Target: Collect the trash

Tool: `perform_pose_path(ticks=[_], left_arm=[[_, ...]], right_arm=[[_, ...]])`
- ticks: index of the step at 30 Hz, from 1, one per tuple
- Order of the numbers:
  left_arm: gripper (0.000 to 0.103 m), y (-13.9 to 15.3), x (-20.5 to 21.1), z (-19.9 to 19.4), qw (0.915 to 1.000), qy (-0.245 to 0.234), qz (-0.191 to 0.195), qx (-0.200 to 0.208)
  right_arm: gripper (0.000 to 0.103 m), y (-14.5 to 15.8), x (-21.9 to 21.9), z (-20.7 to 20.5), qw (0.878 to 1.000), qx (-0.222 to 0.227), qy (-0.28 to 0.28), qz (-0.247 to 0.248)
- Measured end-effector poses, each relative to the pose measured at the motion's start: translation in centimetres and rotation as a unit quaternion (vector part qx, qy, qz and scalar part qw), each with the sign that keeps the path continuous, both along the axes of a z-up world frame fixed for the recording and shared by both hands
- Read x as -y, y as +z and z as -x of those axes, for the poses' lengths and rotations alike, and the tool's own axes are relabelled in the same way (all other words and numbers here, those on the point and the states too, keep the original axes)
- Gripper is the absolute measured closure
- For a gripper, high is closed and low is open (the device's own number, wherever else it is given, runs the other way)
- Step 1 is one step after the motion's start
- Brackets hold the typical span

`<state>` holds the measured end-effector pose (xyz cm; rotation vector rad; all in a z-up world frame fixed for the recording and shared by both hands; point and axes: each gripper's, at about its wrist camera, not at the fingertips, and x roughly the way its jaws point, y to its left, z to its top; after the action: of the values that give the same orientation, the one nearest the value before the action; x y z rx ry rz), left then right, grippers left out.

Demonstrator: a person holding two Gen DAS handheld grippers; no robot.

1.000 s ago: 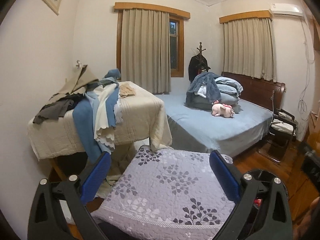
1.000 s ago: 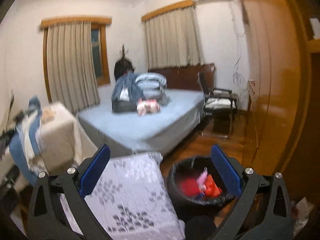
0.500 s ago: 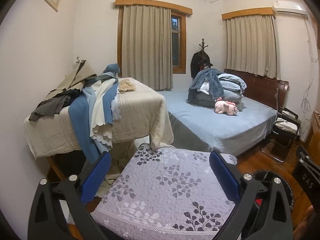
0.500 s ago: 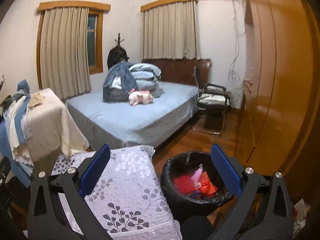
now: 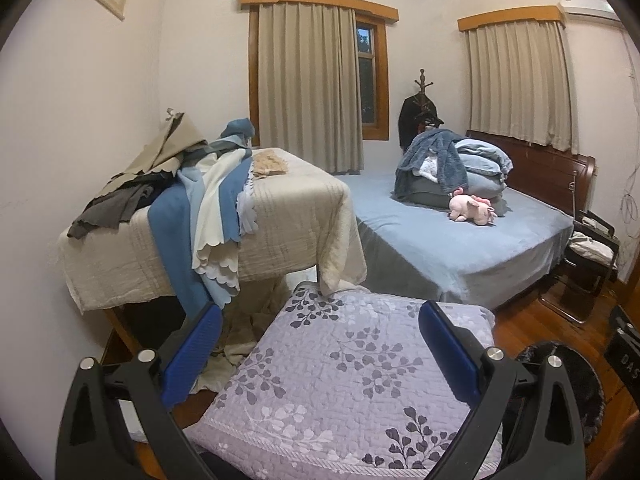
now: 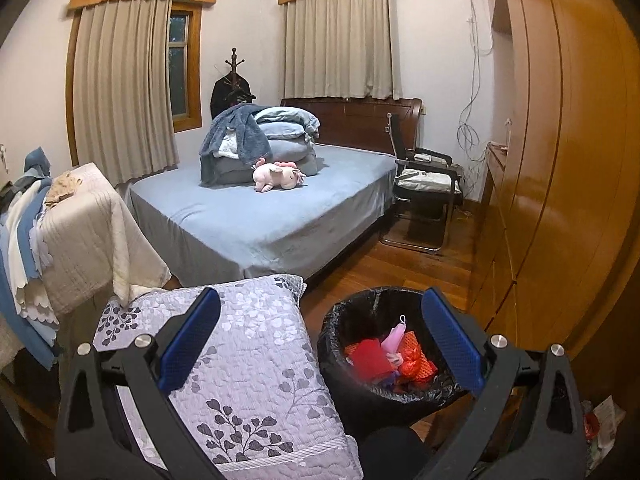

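Filling most of the room, the blue bed [image 6: 256, 220] carries a stack of folded bedding [image 6: 260, 140] and a pink plush toy [image 6: 278, 175], with a cloth-covered table [image 5: 224, 236] heaped with fabric to its left and a folding chair [image 6: 426, 184] by the wooden wardrobe [image 6: 560, 160]. Nearer, a lilac quilted cushion [image 5: 344, 376] sits right below both cameras. Beside it on the floor stands the black-lined bin [image 6: 352, 320], holding the trash [image 6: 390, 356]: red and orange wrappers and something pink, lying loose inside. The right gripper [image 6: 318, 340] hangs above the bin with its blue fingers spread wide and nothing between them; the left gripper [image 5: 320, 354] is likewise apart and empty over the cushion. A few scraps [image 6: 600, 420] seem to lie on the floor at the far right edge, too small to identify. Gathering the liner looks like the risk: thin plastic pinched on one side only could tip the bin or spill wrappers, and the scraps could be missed.
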<state>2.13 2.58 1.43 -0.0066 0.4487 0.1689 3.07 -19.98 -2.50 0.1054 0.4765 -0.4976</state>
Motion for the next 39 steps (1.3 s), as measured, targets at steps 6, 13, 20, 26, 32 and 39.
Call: perform_pose_path(ticks=[6, 13, 20, 26, 32, 39], left_arm=[[0.006, 0.2, -0.2, 0.4, 1.0000, 0.005, -0.002, 0.004], [0.006, 0.7, -0.5, 1.0, 0.9999, 0.002, -0.003, 0.011], [0.006, 1.1, -0.9, 1.4, 0.9999, 0.004, 0.003, 0.014], [0.006, 1.3, -1.1, 1.3, 0.9999, 0.006, 0.005, 0.015], [0.006, 1.3, -1.1, 1.3, 0.9999, 0.006, 0.004, 0.015], [0.006, 1.3, -1.0, 1.3, 0.9999, 0.005, 0.004, 0.014]], right_arm=[[0.005, -0.2, 0.4, 0.2, 1.000, -0.005, 0.000, -0.005], [0.005, 0.2, 0.6, 1.2, 1.000, 0.004, -0.005, -0.006], [0.005, 0.6, 0.0, 1.9, 1.000, 0.011, -0.001, -0.002], [0.005, 0.7, -0.4, 2.0, 1.000, 0.013, 0.002, -0.001], [0.005, 0.9, -0.4, 1.9, 1.000, 0.011, 0.003, -0.001], [0.005, 1.0, -0.4, 1.8, 1.000, 0.009, 0.002, -0.003]])
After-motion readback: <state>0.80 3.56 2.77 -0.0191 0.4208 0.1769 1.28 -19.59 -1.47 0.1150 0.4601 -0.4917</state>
